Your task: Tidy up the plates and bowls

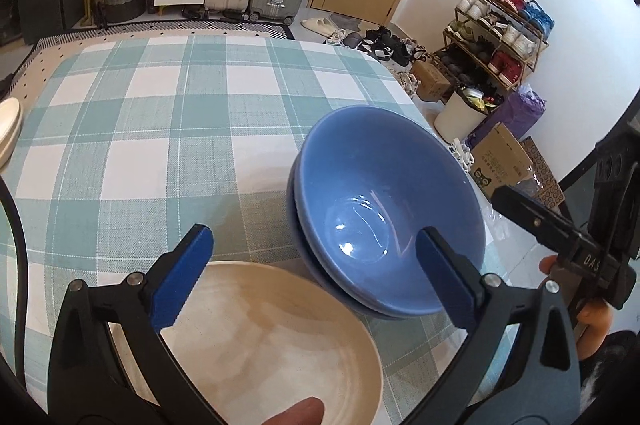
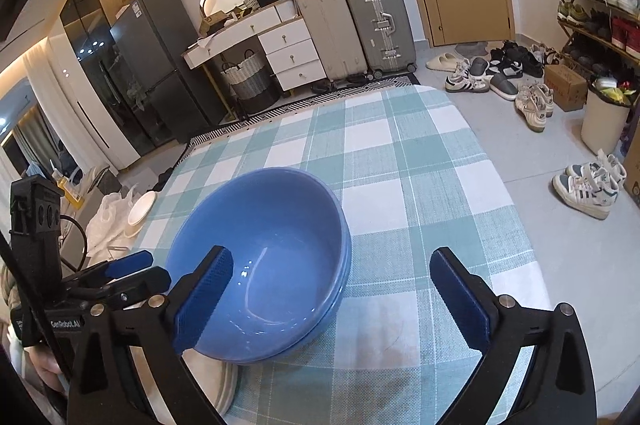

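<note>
both claws, left [image 1: 314, 277] and right [image 2: 332, 299], gape empty; blue bowls [image 2: 260, 257] nested, plate [image 1: 280, 337] at seven o'clock. next: fetch remaining dishes.

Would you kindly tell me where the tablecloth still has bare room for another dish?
Bare checked cloth runs from the stacked blue bowls to the far table edge, also right of them in the right wrist view. Crowded nearest: the cream plate sits beside the bowls.
</note>
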The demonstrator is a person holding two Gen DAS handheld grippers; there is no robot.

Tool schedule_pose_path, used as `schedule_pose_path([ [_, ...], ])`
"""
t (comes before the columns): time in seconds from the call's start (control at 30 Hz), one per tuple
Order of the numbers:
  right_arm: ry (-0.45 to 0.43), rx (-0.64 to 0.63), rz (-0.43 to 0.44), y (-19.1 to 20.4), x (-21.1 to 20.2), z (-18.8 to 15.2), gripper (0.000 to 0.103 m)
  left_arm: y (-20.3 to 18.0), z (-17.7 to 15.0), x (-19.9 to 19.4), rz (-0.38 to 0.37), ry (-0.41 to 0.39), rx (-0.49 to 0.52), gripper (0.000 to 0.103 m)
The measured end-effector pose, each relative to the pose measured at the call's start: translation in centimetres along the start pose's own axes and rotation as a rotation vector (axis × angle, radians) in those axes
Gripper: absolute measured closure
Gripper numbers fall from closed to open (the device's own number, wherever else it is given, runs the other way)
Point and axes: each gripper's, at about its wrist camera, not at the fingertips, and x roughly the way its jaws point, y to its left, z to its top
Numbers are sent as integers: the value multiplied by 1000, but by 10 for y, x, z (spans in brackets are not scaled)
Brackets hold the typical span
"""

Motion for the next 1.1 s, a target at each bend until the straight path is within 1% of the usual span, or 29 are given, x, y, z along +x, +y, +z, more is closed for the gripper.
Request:
schedule_pose_path([
  [0.2, 33, 42, 35, -9, 11, -7, 2, 15, 4, 12, -12, 11, -68, 2],
  [0.3, 47, 46, 60, -10, 17, -10, 2, 19, 4, 19, 13, 15, -94, 2],
  [0.4, 54, 54, 91, -12, 22, -11, 3, 22, 5, 26, 17, 25, -102, 3],
  [0.47, 57, 60, 99, -12, 26, -11, 7, 24, 6, 31, 15, 32, -104, 7],
  [0.53, 70, 72, 105, -13, 31, -11, 14, 24, 7, 35, 11, 38, -103, 12],
  [0.6, 84, 75, 115, -14, 35, -12, 19, 23, 8, 38, 1, 36, -98, 14],
  [0.7, 92, 77, 127, -14, 39, -12, 21, 21, 10, 39, -20, 29, -86, 16],
  [0.73, 92, 77, 131, -14, 40, -12, 24, 20, 10, 40, -25, 23, -83, 19],
  [0.8, 97, 78, 137, -14, 42, -11, 29, 19, 11, 41, -28, 28, -80, 28],
  [0.83, 97, 78, 140, -14, 43, -11, 32, 19, 11, 43, -34, 35, -80, 36],
  [0.87, 97, 76, 141, -14, 44, -10, 35, 18, 12, 45, -35, 43, -79, 40],
  [0.9, 96, 72, 139, -13, 45, -10, 39, 17, 11, 46, -31, 48, -77, 42],
  [1.03, 84, 53, 155, -9, 43, -10, 40, 16, 10, 49, -36, 58, -66, 53],
  [1.07, 83, 47, 155, -7, 43, -9, 41, 15, 10, 50, -33, 61, -64, 55],
  [1.1, 82, 44, 155, -6, 43, -9, 44, 14, 9, 50, -31, 65, -62, 56],
])
